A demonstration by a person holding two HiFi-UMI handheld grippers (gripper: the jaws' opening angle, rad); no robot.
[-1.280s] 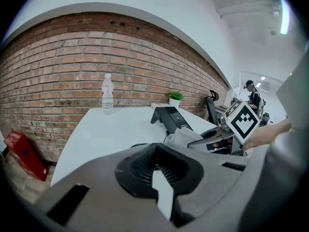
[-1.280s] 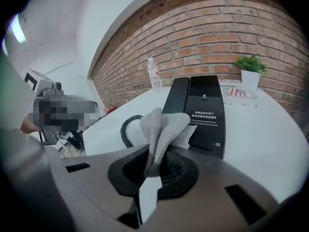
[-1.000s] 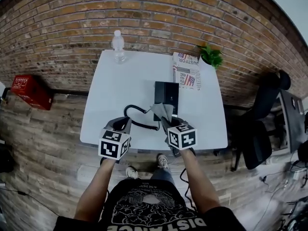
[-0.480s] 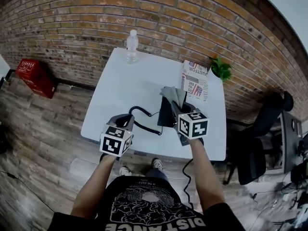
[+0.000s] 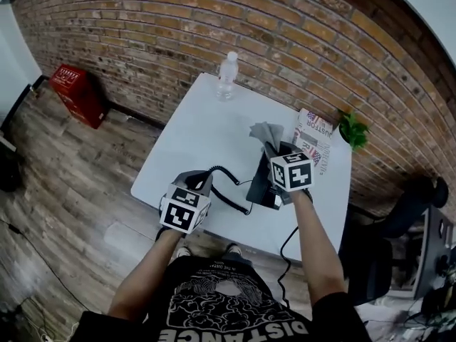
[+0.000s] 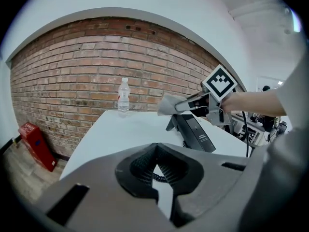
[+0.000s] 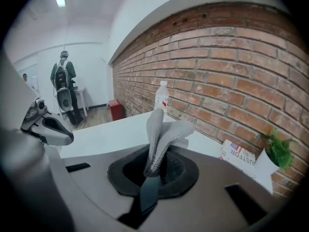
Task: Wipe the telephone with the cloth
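My right tongs (image 7: pixel 153 172) are clamped tight on the grey cloth (image 7: pixel 161 129), which stands up out of the jaws. The black telephone (image 5: pixel 258 185) sits just beneath them on the white table (image 5: pixel 192 127). My left tongs (image 6: pixel 155 153) are closed to a thin slit with the tips meeting and nothing gripped. The coiled cord (image 5: pixel 226 192) shows just beyond them, and the telephone lies ahead to their right.

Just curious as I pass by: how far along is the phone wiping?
Done: the cloth is clamped in the right gripper. In hand: it is held above the phone, not touching it. Left: seemingly all the wiping; the left gripper sits shut near the cord.
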